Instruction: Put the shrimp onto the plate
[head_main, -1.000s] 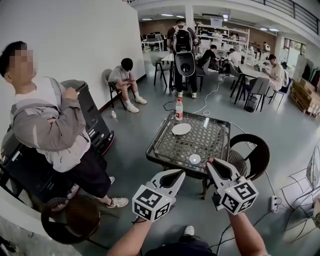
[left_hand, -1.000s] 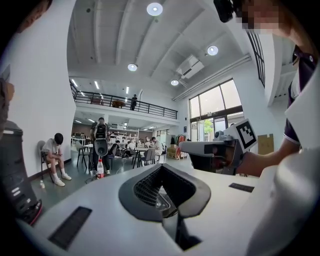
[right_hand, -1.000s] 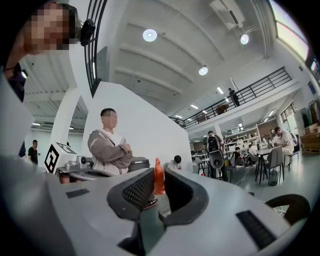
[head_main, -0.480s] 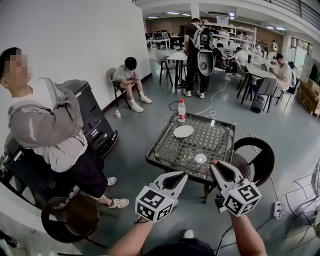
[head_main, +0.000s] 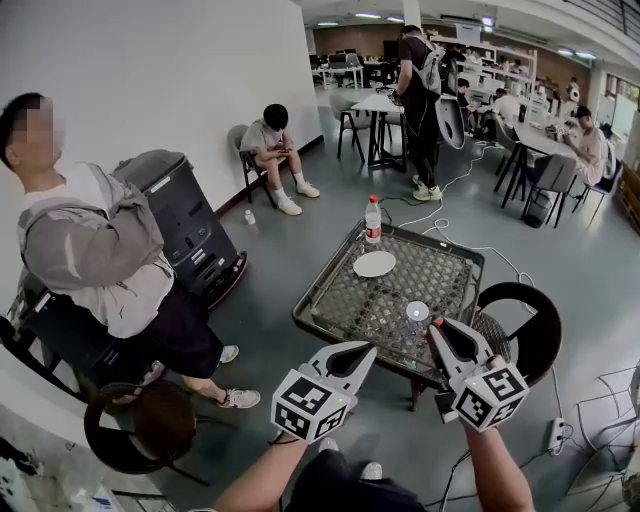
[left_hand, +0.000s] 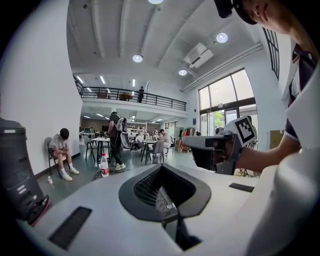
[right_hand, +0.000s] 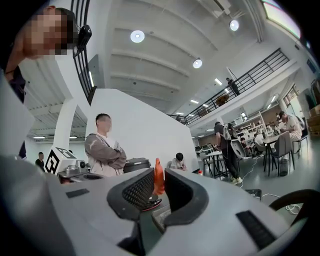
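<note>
A white plate (head_main: 375, 263) lies on the far half of the mesh-topped table (head_main: 345, 300). Both grippers hang in front of the table's near edge, pointing at it. My right gripper (head_main: 434, 324) is shut on a thin orange shrimp (right_hand: 159, 180), which stands upright between its black pads (right_hand: 137, 192). My left gripper (head_main: 367, 349) is shut too, and a scrap of clear crinkled plastic (left_hand: 163, 201) shows between its pads. In the left gripper view the right gripper (left_hand: 220, 150) shows at the right.
A water bottle (head_main: 373, 220) stands at the table's far corner and a small round white container (head_main: 417, 313) near its front edge. A black chair (head_main: 520, 320) is to the right, a brown chair (head_main: 140, 435) at lower left. A person (head_main: 90, 250) stands by a black bin (head_main: 180, 215).
The view has swung a little, so the table sits slightly further right. The person with the backpack has walked away to the right. Both grippers keep their place and hold.
</note>
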